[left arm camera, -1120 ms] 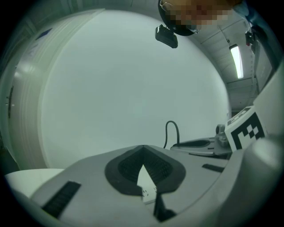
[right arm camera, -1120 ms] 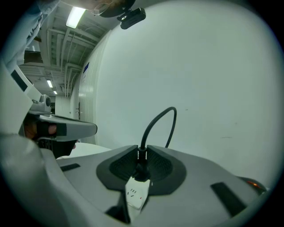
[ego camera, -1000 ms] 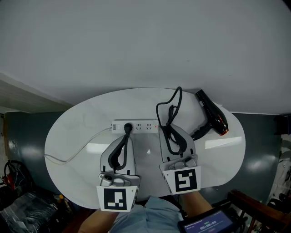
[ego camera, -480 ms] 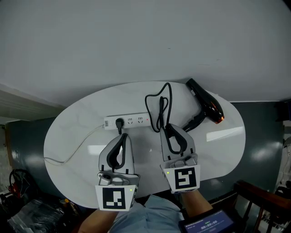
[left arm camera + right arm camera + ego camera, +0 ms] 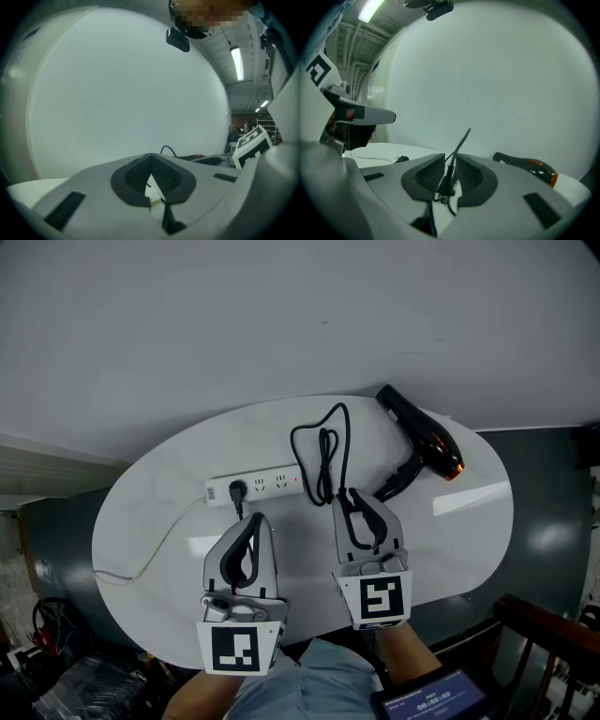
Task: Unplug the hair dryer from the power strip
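A white power strip lies on the round white table, with the black plug in its left socket. From the plug the black cord loops toward the black hair dryer at the far right. My left gripper is just short of the plug, shut, with nothing seen between its pads; the strip shows past them. My right gripper sits beside the cord loops and its jaws are opening. The cord shows in their gap, not pressed. The dryer lies to the right.
The strip's thin white lead trails off the table's left edge. A pale wall rises behind the table. Dark floor surrounds it, with a wooden chair and a lit screen at the lower right.
Both grippers have drawn back toward the near edge. The plug and the cord loops, earlier overlapped by their fingers, now lie beyond the tips. The view has shifted, so the strip and dryer sit higher.
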A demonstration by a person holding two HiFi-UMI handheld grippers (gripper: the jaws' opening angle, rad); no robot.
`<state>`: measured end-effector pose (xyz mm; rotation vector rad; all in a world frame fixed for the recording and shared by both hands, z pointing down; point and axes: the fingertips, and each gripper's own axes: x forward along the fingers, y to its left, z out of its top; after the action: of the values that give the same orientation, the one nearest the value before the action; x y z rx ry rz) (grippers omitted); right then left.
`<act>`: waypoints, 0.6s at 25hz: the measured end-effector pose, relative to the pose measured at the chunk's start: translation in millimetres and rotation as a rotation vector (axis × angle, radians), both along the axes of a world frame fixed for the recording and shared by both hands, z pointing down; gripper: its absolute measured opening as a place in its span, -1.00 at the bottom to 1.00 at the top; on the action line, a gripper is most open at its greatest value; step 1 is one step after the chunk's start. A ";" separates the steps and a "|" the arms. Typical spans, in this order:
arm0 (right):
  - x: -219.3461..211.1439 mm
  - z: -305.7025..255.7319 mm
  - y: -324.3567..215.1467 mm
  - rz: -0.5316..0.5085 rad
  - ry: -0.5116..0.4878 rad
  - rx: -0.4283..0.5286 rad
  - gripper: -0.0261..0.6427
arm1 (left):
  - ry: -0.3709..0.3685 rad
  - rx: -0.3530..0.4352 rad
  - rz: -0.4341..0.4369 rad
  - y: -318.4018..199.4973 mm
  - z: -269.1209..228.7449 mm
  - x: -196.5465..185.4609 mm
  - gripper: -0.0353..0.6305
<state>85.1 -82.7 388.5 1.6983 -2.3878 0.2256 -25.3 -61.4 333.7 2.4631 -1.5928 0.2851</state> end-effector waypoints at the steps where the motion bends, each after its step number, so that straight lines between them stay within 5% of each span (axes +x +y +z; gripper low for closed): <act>1: 1.0 0.1 0.5 0.003 -0.005 -0.001 -0.69 | 0.002 -0.013 -0.002 0.7 2.1 0.7 -0.90; 15: -0.5 -34.1 11.8 0.007 0.002 0.071 -0.59 | 0.036 0.027 -0.013 12.9 -20.7 -1.0 -0.90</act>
<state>84.6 -70.8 354.4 1.7365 -2.4164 0.1424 -26.2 -48.5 313.0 2.4623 -1.6084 0.2171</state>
